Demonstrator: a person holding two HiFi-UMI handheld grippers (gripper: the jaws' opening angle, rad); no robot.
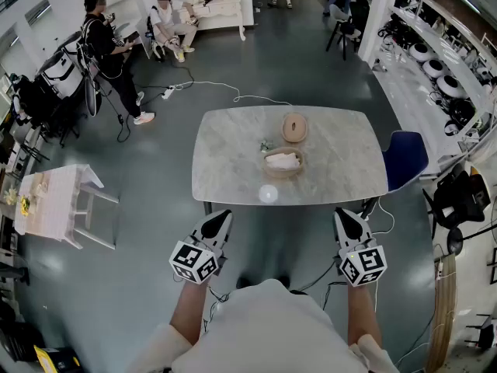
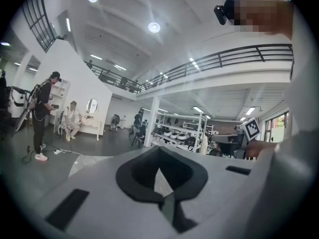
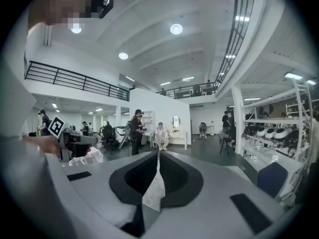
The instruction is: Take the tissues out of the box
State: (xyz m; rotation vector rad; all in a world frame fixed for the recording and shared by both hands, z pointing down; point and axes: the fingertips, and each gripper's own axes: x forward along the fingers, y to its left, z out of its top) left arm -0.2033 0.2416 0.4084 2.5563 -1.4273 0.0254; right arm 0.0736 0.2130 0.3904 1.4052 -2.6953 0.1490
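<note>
On the marble table (image 1: 233, 158) stands a round wooden tissue box (image 1: 283, 164) with white tissue showing in its open top. Its round lid (image 1: 294, 127) lies just behind it. A small white disc (image 1: 268, 193) rests near the table's front edge. My left gripper (image 1: 225, 215) and right gripper (image 1: 342, 213) hover short of that edge, both shut and holding nothing. The left gripper (image 2: 159, 149) and the right gripper (image 3: 158, 153) each look out level across the room with jaws pressed together; neither gripper view shows the box.
A blue chair (image 1: 405, 159) stands at the table's right end. A white side table (image 1: 58, 200) is at the left. People (image 1: 109, 53) stand and sit at the back left, with a cable and power strip (image 1: 167, 93) on the floor. Shelves (image 1: 435, 61) line the right wall.
</note>
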